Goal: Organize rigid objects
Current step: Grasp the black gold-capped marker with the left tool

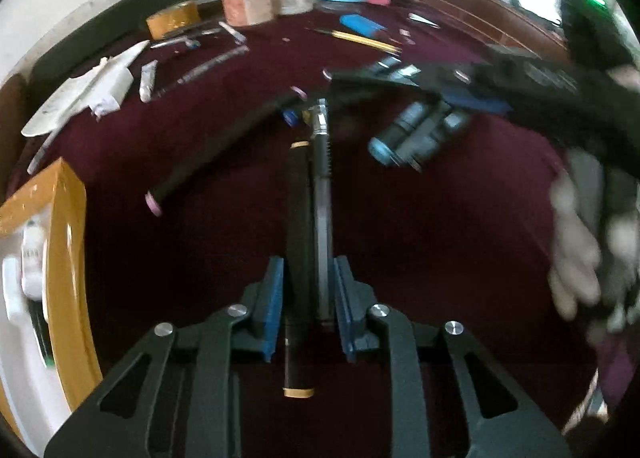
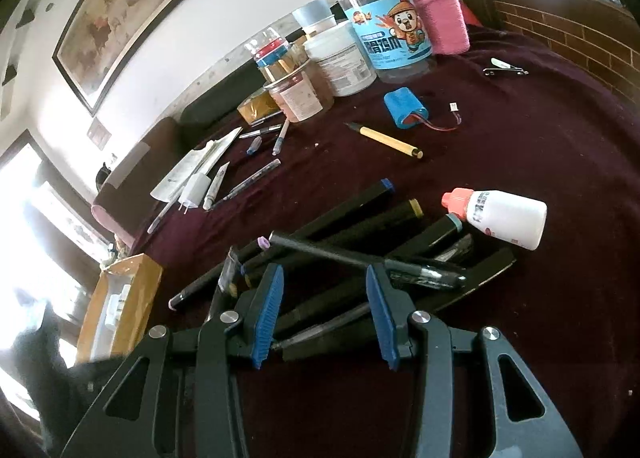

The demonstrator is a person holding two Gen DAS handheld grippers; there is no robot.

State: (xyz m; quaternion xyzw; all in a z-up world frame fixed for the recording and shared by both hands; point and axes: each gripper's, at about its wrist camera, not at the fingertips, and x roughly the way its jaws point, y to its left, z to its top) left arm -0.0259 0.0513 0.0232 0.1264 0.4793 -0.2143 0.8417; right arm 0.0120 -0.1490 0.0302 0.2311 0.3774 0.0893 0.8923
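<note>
Left gripper (image 1: 308,302) jaws pinch two pens (image 1: 310,218) | right gripper (image 2: 324,314) jaws spread, empty

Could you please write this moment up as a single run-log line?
left gripper: shut on two pens | right gripper: open over pen pile | bottle: lying beside pile
</note>
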